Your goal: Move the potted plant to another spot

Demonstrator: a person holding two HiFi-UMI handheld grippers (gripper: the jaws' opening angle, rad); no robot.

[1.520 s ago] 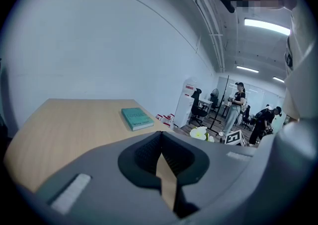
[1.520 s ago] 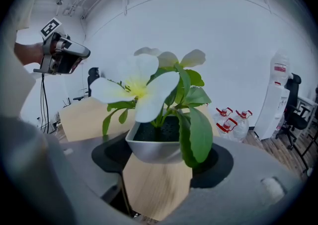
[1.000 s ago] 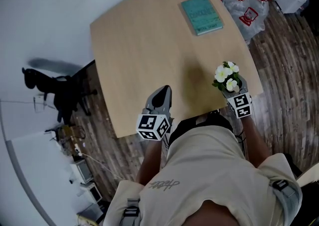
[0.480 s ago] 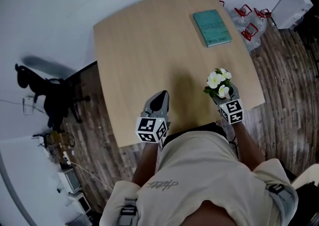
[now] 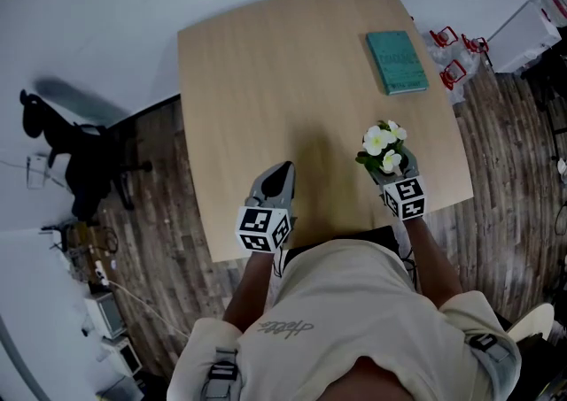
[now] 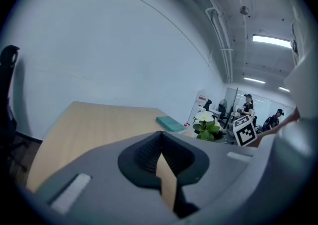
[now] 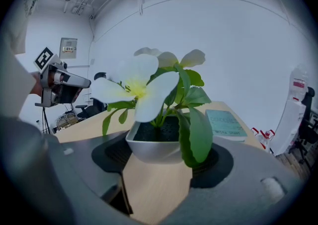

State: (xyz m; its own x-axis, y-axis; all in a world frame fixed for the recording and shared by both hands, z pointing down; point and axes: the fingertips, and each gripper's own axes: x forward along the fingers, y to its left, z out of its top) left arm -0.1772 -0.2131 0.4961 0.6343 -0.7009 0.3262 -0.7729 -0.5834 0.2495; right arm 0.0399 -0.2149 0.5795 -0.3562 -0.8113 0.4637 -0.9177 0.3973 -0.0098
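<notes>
Our kit: beige tee, two grey handheld grippers.
We wear a short-sleeved beige T-shirt with small dark script print and grey-buckled straps at the shoulders; left gripper and right gripper each carry a black-and-white marker cube.

No words can be read anywhere. The teal book has print on its cover, but it is too blurry. The curly writing on the person's shirt is too small.
</notes>
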